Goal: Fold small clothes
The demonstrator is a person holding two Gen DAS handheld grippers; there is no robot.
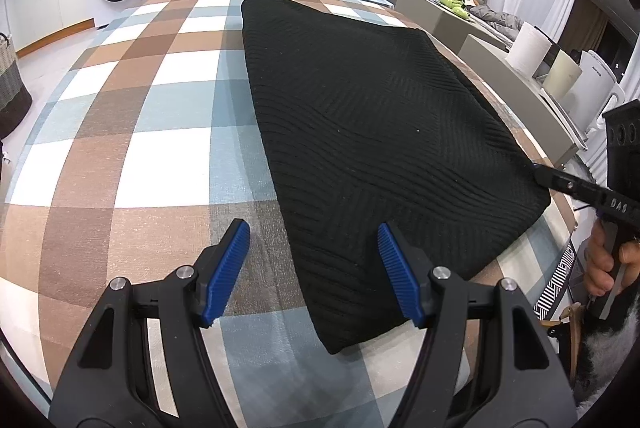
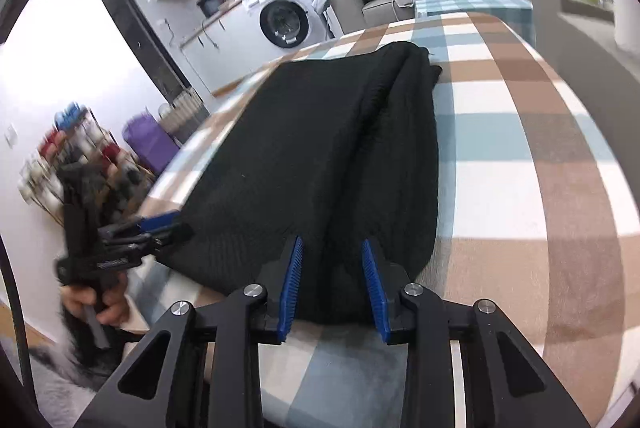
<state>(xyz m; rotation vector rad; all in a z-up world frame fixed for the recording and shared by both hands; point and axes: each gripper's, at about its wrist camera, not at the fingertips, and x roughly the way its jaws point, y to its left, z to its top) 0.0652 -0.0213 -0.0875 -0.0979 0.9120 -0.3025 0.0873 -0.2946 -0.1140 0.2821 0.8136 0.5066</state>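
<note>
Black knit, a folded sweater (image 1: 360,132) lies flat on the checked cloth of the surface (image 1: 132,116), nearer its right edge and reaching close to the near edge. The left claw (image 1: 314,268) stands wide open with nothing between its blue pads, one over the cloth and one over the sweater's near corner. The right claw (image 2: 332,280) is partly open astride the sweater's near edge, its pads not pressing the knit.

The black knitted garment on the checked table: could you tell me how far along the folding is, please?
Done: the black knitted garment lies folded into a compact panel on the checked tablecloth. In hand: nothing gripped; the left tool is open at its near edge, the right tool open over it. Left: possibly one more fold.
</note>
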